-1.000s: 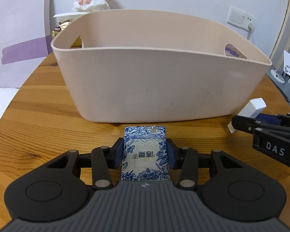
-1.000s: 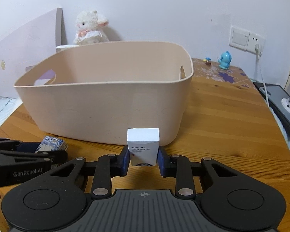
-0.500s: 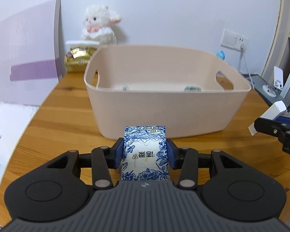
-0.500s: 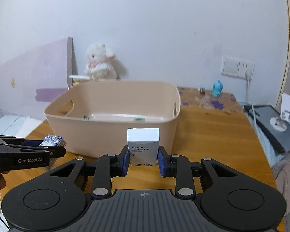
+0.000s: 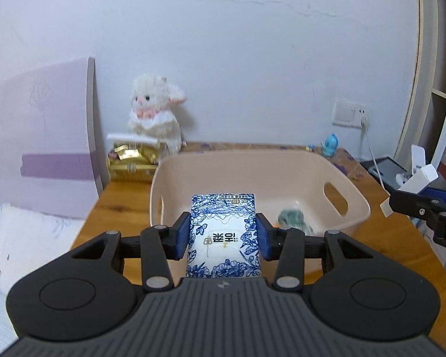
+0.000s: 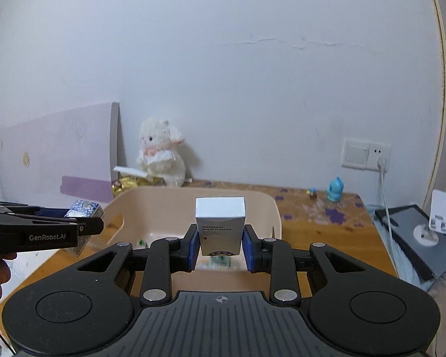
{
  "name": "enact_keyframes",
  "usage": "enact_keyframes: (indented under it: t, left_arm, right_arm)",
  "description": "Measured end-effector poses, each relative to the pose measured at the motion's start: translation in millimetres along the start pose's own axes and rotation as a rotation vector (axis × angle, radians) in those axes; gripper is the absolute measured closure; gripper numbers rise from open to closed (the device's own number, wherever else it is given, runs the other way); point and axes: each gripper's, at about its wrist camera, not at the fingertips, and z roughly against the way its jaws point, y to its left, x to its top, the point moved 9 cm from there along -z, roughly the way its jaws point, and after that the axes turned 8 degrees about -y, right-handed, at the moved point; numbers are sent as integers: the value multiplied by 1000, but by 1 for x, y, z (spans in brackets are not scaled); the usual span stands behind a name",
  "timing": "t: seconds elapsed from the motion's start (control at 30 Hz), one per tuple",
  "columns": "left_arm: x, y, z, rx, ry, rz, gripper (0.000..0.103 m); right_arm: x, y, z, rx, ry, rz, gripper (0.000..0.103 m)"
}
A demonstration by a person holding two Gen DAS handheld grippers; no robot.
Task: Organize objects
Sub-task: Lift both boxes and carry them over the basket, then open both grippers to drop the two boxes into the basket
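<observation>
A storage basket (image 5: 312, 163) is sitting on the counter (image 6: 312, 223), with small packets (image 5: 293, 218) lying inside it. Behind the basket's left corner, a plush lamb (image 5: 154, 113) is sitting against the wall, just beside a foil-wrapped gift box (image 5: 132, 160). A toy figurine (image 6: 335, 189) is standing at the counter's back right, below a wall socket (image 6: 365, 155). A tissue pack (image 5: 223, 235) is hanging in front of the basket, a small carton (image 6: 220, 223) to its right.
</observation>
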Motion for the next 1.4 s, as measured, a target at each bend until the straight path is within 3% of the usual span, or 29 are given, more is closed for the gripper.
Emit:
enact_keyframes:
  t: [0.37, 0.73, 1.13, 1.3, 1.4]
  left_arm:
    - [30, -3, -47, 29, 6, -40, 56]
    - [0, -17, -109, 31, 168, -99, 56]
    - [-43, -25, -146, 38, 359, -166, 55]
    - [-51, -22, -152, 53, 395, -168, 55]
    - [-50, -20, -150, 54, 393, -171, 51]
  right_arm:
    - [24, -9, -48, -40, -9, 0, 76]
    - [3, -23, -103, -78, 94, 21, 76]
    - [-47, -19, -146, -87, 295, 135, 75]
    - [-54, -21, -152, -88, 322, 119, 59]
    - [-49, -21, -148, -95, 291, 126, 40]
